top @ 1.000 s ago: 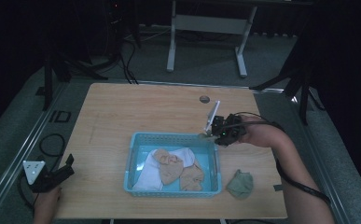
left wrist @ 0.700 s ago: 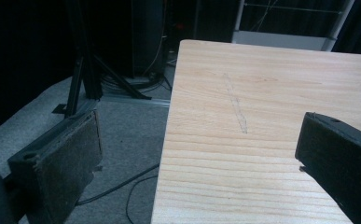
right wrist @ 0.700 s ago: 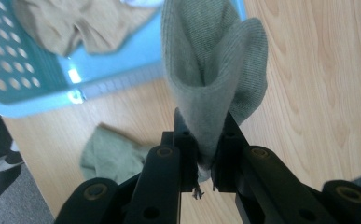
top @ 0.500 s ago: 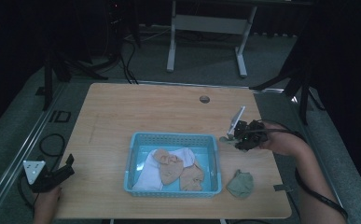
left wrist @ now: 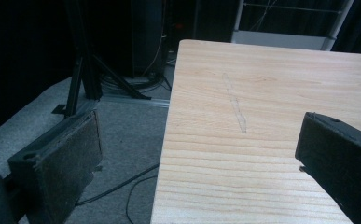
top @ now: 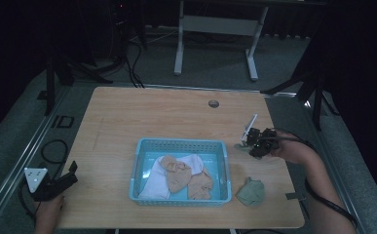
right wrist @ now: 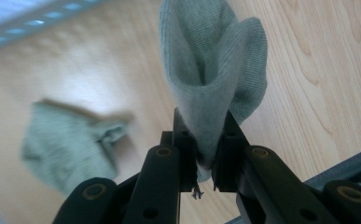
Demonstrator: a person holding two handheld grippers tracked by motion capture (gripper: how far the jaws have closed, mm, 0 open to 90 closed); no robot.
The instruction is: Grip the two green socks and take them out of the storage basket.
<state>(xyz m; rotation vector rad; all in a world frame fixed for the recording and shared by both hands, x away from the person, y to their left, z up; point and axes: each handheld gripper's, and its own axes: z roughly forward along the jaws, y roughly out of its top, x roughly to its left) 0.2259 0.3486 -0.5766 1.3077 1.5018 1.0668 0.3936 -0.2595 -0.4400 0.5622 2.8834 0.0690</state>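
Clamped between the right gripper's [right wrist: 205, 154] black jaws, a ribbed grey-green sock [right wrist: 213, 70] folds into a soft pouch above pale woodgrain table [top: 152, 117]. At its five o'clock lies a crumpled matching sock [top: 251, 191]. Toward eight o'clock, a blue slotted plastic basket [top: 181, 145] holds peach and white socks [top: 179, 178].

Right gripper [top: 248, 142], clamped on green sock [right wrist: 214, 79], carried from basket's [top: 142, 146] far right corner outward and lowered toward table's [top: 152, 112] right edge.

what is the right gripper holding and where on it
The right gripper pinches a green sock by one bunched end; the rest sticks out past its jaws.
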